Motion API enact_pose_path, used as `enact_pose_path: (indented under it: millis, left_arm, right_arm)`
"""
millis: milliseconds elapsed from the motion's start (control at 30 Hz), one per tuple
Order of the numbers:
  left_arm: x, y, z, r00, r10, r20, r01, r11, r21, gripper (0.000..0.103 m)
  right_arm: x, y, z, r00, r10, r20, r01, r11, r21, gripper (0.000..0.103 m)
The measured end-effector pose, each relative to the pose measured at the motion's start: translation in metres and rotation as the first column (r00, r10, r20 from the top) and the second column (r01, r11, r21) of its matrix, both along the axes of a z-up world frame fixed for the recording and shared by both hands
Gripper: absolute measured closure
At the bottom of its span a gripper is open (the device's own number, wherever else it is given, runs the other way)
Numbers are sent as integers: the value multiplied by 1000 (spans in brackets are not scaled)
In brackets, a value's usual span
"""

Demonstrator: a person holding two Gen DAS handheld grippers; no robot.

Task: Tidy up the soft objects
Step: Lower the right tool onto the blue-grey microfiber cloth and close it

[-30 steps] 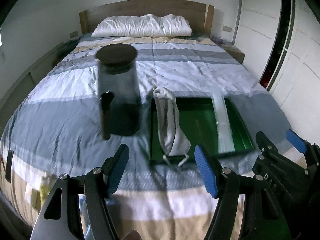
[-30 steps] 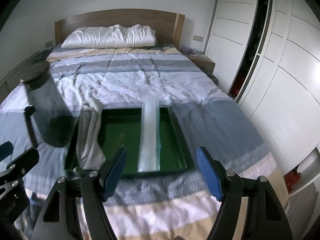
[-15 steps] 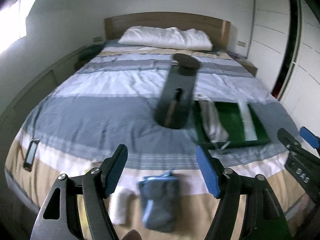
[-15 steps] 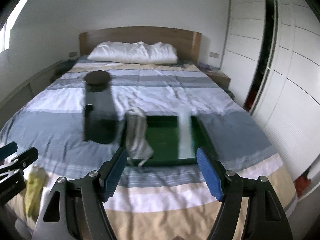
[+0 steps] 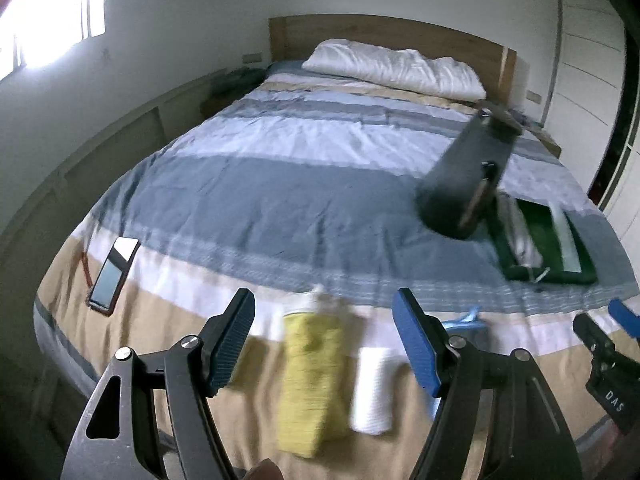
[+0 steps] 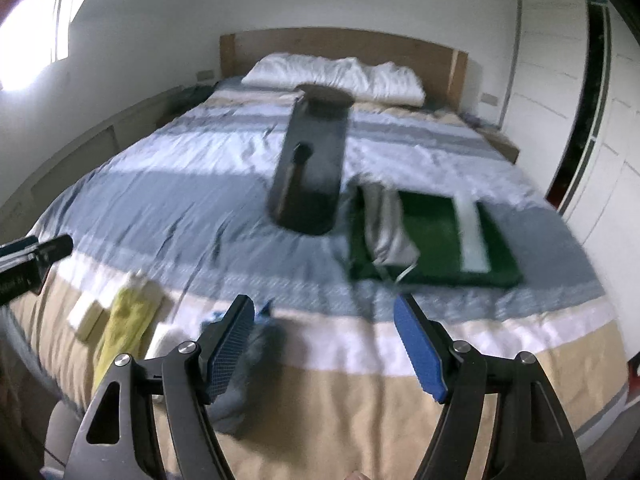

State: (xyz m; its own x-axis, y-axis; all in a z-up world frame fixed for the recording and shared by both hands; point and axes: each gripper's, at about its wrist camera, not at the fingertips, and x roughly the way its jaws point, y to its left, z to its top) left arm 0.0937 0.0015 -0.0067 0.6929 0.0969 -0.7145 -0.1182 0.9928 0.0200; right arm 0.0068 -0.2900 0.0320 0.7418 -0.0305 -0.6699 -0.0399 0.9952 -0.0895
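1. While both tools are hovering above the foot of the bed, the left gripper is standing with its jaws spread wide and nothing between them.
2. At the far left of the left wrist view, a phone is lying flat on the tan and white bands of the striped cover, well apart from the soft things.
3. Just beyond the left gripper's fingers, a yellow cloth is lying on the tan band, with a rolled white cloth just beside it on its right.
4. Further right, a blue cloth is peeking out behind the blue finger pad; in the right wrist view it is showing as a blurred blue-grey bundle behind that gripper's left finger.
5. Near the middle of the bed, a dark cylindrical container with a dark lid is standing on the grey band, touching or just beside the green tray.
6. Inside the tray, a grey cloth is draping along its left side, and a white folded strip is lying along its right side.
7. At the right, the right gripper is also holding its jaws wide apart, gripping nothing.
8. At the head of the bed, a white pillow is resting against the wooden headboard.
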Motion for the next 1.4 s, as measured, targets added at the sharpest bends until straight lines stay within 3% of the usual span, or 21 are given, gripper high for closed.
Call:
enact_pose_path:
  millis: [300,467,867,1400]
  left_arm:
    - [7,76,-54,994,46,-96,-48,999,-19,34]
    - [12,102,-80,986,14,-168,-21,999,-38,31]
    - [26,117,-121,957,-67,-284,50,997,-65,9]
    - [57,114,-175,906,-107,-409,111,994,-14,8]
  right_arm:
    - [26,30,-50,992,37,-123,-33,999,32,26]
    - [47,43,-75,982,41,-184,-32,998,50,20]
    - [83,63,-127,958,53,-283,-39,998,53,0]
    - [117,67,-168,940,11,-341,-1,1000,29,0]
